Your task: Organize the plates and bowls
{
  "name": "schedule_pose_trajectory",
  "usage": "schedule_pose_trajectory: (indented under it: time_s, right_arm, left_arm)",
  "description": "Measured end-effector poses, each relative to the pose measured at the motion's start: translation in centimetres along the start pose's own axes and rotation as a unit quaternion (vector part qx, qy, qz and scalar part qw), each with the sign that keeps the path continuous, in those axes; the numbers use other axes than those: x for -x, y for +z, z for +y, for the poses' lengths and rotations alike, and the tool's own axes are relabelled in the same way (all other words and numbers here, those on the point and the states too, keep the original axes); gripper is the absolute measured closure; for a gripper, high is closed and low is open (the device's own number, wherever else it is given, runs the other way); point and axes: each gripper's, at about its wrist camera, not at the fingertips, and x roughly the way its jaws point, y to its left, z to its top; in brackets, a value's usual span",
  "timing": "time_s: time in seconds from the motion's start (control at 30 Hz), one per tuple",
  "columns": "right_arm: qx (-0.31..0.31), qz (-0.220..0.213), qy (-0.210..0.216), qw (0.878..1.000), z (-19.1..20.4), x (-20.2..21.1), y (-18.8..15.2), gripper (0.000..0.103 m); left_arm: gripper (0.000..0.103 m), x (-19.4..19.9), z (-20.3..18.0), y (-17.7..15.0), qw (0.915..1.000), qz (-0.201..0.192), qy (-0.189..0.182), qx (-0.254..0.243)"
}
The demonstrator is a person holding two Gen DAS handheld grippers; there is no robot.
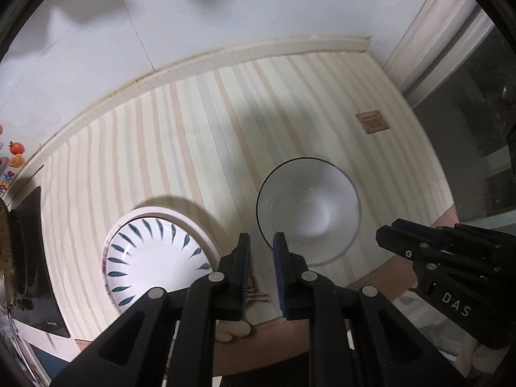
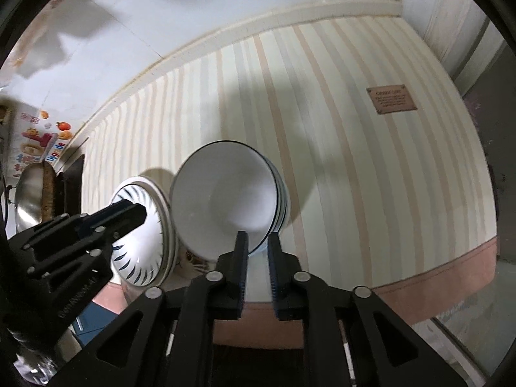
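A white bowl with a thin dark rim (image 1: pixel 309 206) sits on the striped cloth (image 1: pixel 200 122), just ahead and right of my left gripper (image 1: pixel 262 242). A white bowl with blue leaf marks (image 1: pixel 154 258) rests on a pale plate at the left. My left gripper is open a little and holds nothing. In the right wrist view the dark-rimmed bowl (image 2: pixel 225 200) lies right in front of my right gripper (image 2: pixel 258 242), whose jaws stand slightly apart around its near rim. The leaf-marked bowl (image 2: pixel 142 251) is left of it, partly behind the left gripper (image 2: pixel 138 216).
The striped cloth (image 2: pixel 354 161) carries a brown label (image 2: pixel 391 99) at the far right. A steel pan (image 2: pixel 29 200) and a dark board (image 1: pixel 32 258) lie at the left. A raised ledge and white wall run along the back. A dark glass surface is on the right.
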Motion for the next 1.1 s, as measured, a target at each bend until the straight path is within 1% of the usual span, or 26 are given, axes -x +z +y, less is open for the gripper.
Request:
schedule_pose_trajectory:
  time_s: [0.07, 0.2, 0.27, 0.3, 0.43, 0.5, 0.53, 0.57, 0.6, 0.63, 0.67, 0.73, 0.8, 0.87, 0.97, 1.1]
  right_arm:
    - [0.004, -0.012, -0.009, 1.000, 0.3, 1.2, -0.9, 0.073]
    - [0.009, -0.023, -0.015, 1.000, 1.0, 3.2, -2.3, 0.069]
    - [0.011, -0.030, -0.016, 0.999, 1.5, 4.2, -3.1, 0.062]
    - [0.013, -0.033, -0.018, 0.999, 1.8, 4.6, -3.4, 0.060]
    - [0.018, -0.047, -0.018, 0.999, 2.8, 6.5, -4.7, 0.045]
    - [0.020, -0.055, -0.016, 0.998, 3.2, 7.3, -5.2, 0.041]
    - [0.021, -0.059, -0.017, 0.998, 3.4, 7.7, -5.4, 0.036]
    - [0.022, -0.061, -0.018, 0.998, 3.5, 8.0, -5.6, 0.031]
    - [0.024, -0.063, -0.020, 0.998, 3.7, 8.3, -5.8, 0.029]
    - [0.024, -0.066, -0.021, 0.997, 3.8, 8.6, -5.9, 0.027]
    - [0.025, -0.069, -0.023, 0.997, 3.9, 8.8, -6.0, 0.025]
    - [0.025, -0.070, -0.027, 0.997, 4.0, 9.1, -6.1, 0.020]
    - [0.023, -0.071, -0.028, 0.997, 3.9, 9.2, -6.0, 0.018]
    - [0.023, -0.071, -0.032, 0.997, 3.8, 9.2, -5.8, 0.015]
    - [0.019, -0.074, -0.037, 0.996, 3.4, 9.2, -5.4, 0.012]
    - [0.011, -0.075, -0.037, 0.996, 3.0, 8.8, -4.4, 0.010]
  left_arm:
    - [0.089, 1.3, 0.0, -0.5, 1.0000, -0.009, -0.003, 0.000]
    - [0.086, 3.8, 0.1, -1.6, 0.9995, -0.030, -0.009, 0.001]
    - [0.081, 4.8, 0.0, -2.2, 0.9992, -0.037, -0.013, 0.000]
    - [0.081, 5.1, 0.1, -2.4, 0.9991, -0.040, -0.015, -0.001]
    - [0.075, 6.3, 0.6, -3.3, 0.9987, -0.046, -0.019, 0.000]
    - [0.071, 6.7, 0.8, -3.7, 0.9986, -0.048, -0.020, 0.002]
    - [0.066, 7.0, 1.0, -3.9, 0.9985, -0.050, -0.020, 0.004]
    - [0.058, 7.2, 1.1, -4.1, 0.9984, -0.052, -0.019, 0.005]
    - [0.053, 7.3, 1.3, -4.3, 0.9983, -0.055, -0.020, 0.006]
    - [0.042, 7.4, 1.4, -4.4, 0.9982, -0.056, -0.021, 0.007]
    - [0.034, 7.5, 1.4, -4.7, 0.9982, -0.055, -0.021, 0.007]
    - [0.028, 7.5, 1.5, -4.8, 0.9983, -0.052, -0.023, 0.009]
    - [0.025, 7.3, 1.5, -4.8, 0.9986, -0.047, -0.024, 0.010]
    - [0.015, 7.2, 1.6, -4.6, 0.9985, -0.046, -0.025, 0.015]
    - [0.015, 7.0, 1.7, -4.3, 0.9984, -0.046, -0.026, 0.019]
    - [0.015, 6.3, 1.8, -3.1, 0.9982, -0.042, -0.032, 0.028]
